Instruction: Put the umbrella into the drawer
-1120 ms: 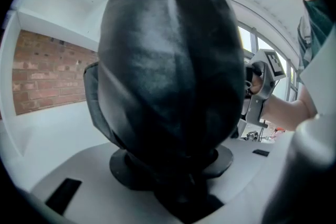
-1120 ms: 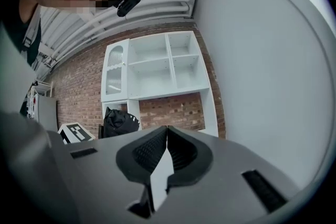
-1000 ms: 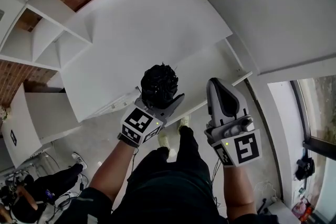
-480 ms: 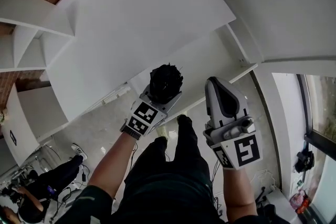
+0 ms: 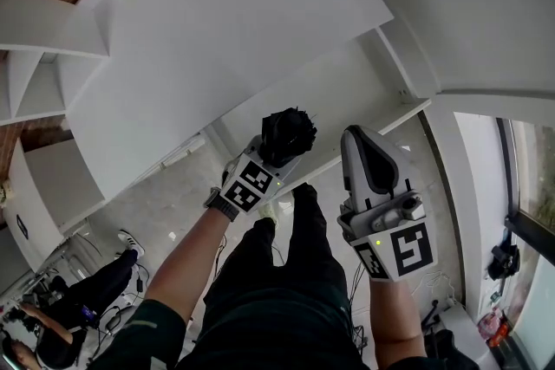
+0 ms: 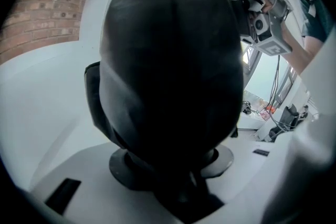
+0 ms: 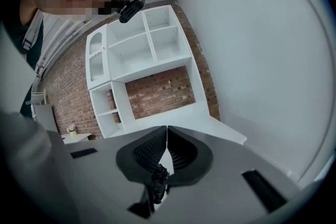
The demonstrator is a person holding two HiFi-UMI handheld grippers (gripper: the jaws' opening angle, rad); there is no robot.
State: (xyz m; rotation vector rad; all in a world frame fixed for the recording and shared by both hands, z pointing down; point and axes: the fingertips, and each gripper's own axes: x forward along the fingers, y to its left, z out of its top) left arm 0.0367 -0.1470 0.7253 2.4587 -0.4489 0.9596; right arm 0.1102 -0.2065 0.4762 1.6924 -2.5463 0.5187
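- The umbrella [image 5: 289,134], folded and black, is clamped in the left gripper [image 5: 277,156]. In the left gripper view the umbrella [image 6: 173,60] fills the space between the jaws, which have just been eased slightly wider around it.
- The right gripper [image 5: 354,139] is held just to the right of the left one. Its jaws are closed together on nothing, as is seen in the right gripper view [image 7: 165,139].
- A white cabinet [image 5: 217,39] lies ahead of both grippers. The drawer itself cannot be picked out with certainty.
- The step in hand is judged to be the carry toward the drawer; the placing is not yet done.
- For a clean carry, a firm hold is advised, since any further loosening could let the bundle slip forward out of the jaws.
- The umbrella's long axis is best lined up with the drawer's length before it is lowered in.
- If the drawer is found shut, the free right gripper is likely needed for the pull.
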